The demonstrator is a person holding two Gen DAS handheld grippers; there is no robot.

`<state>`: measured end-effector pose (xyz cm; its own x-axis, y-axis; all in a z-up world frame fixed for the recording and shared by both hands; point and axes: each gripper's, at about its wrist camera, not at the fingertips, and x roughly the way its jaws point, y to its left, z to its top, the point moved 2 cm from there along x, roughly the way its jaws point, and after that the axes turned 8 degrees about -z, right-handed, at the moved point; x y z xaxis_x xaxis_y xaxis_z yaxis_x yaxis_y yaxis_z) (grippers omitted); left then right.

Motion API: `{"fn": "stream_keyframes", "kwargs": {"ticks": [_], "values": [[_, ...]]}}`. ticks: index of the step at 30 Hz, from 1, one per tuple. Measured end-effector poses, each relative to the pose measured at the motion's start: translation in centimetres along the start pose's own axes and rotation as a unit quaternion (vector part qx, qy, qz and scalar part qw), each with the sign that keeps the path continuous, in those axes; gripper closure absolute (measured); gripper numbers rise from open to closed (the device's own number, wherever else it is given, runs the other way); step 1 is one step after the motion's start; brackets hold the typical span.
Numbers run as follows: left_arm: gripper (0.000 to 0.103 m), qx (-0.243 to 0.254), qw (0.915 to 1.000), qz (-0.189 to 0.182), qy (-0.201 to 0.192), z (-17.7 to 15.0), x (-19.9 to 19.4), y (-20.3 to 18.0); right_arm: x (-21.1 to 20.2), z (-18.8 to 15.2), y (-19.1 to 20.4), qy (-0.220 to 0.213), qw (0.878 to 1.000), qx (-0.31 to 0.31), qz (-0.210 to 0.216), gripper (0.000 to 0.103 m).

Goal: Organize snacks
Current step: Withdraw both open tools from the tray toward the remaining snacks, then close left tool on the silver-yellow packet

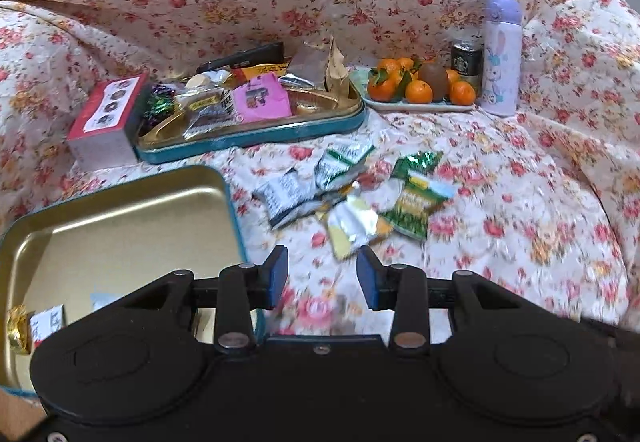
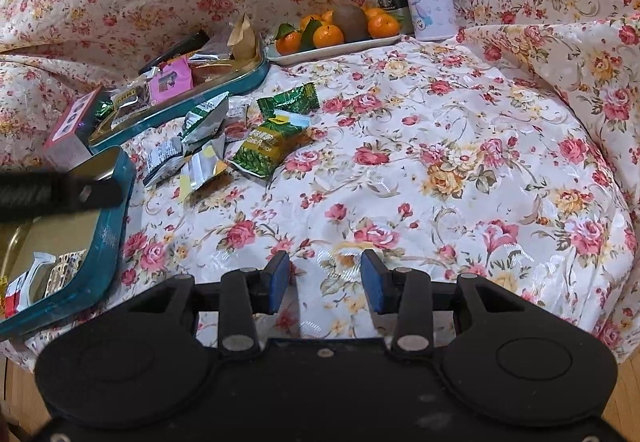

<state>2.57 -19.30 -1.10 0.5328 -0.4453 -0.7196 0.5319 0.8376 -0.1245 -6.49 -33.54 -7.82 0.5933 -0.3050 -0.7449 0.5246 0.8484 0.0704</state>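
Note:
Several loose snack packets lie in a heap on the floral cloth: a green one [image 1: 416,198] [image 2: 268,146], a silver-yellow one [image 1: 354,228] [image 2: 200,168] and a white-green one [image 1: 340,166]. My left gripper [image 1: 322,262] hovers just short of the silver-yellow packet, open, with only cloth between its blue pads. To its left sits a teal tin with a gold inside [image 1: 120,210] [image 2: 108,242], holding a few wrapped snacks in its near corner [image 1: 24,326]. My right gripper [image 2: 325,266] stands open over bare cloth, well to the right of the heap.
A second teal tin [image 1: 256,134] [image 2: 224,86] crammed with snacks sits behind the heap, with a red box [image 1: 108,114] at its left. A plate [image 1: 420,108] of tangerines and a kiwi, a dark can [image 1: 466,62] and a lilac bottle [image 1: 502,54] stand at the back right.

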Motion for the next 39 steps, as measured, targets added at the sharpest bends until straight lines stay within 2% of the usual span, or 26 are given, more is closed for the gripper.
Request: {"fn": "stream_keyframes", "kwargs": {"ticks": [9,14,19,23,26,31,36,39], "values": [[0.055,-0.029,0.9994,0.019,0.001,5.4,4.5,1.0,0.2,-0.4,1.0,-0.023,0.999,-0.040,-0.010,0.056],[0.055,-0.075,0.9965,0.033,0.016,8.2,7.6,2.5,0.2,-0.8,1.4,-0.030,0.998,-0.059,-0.009,0.051],[0.056,-0.093,0.9940,0.035,0.045,9.5,11.1,2.7,0.3,-0.6,1.1,-0.027,0.998,-0.052,0.001,0.050],[0.056,-0.084,0.9933,0.045,0.066,9.3,13.4,2.0,0.2,-0.3,0.7,-0.021,0.999,-0.038,0.012,0.050],[0.056,-0.080,0.9927,0.039,0.081,8.6,14.3,1.5,0.2,-0.2,0.4,-0.018,0.999,-0.027,0.020,0.050],[0.056,-0.085,0.9919,-0.001,0.095,7.1,13.3,0.3,0.3,0.0,0.0,-0.013,0.999,-0.013,0.030,0.051],[0.056,-0.080,0.9899,-0.027,0.114,5.1,12.2,-0.9,0.3,0.4,-0.4,-0.004,0.999,0.001,0.038,0.052],[0.056,-0.079,0.9904,-0.032,0.109,3.9,11.3,-1.2,0.2,0.6,-0.9,-0.002,0.999,0.009,0.036,0.052]]}}
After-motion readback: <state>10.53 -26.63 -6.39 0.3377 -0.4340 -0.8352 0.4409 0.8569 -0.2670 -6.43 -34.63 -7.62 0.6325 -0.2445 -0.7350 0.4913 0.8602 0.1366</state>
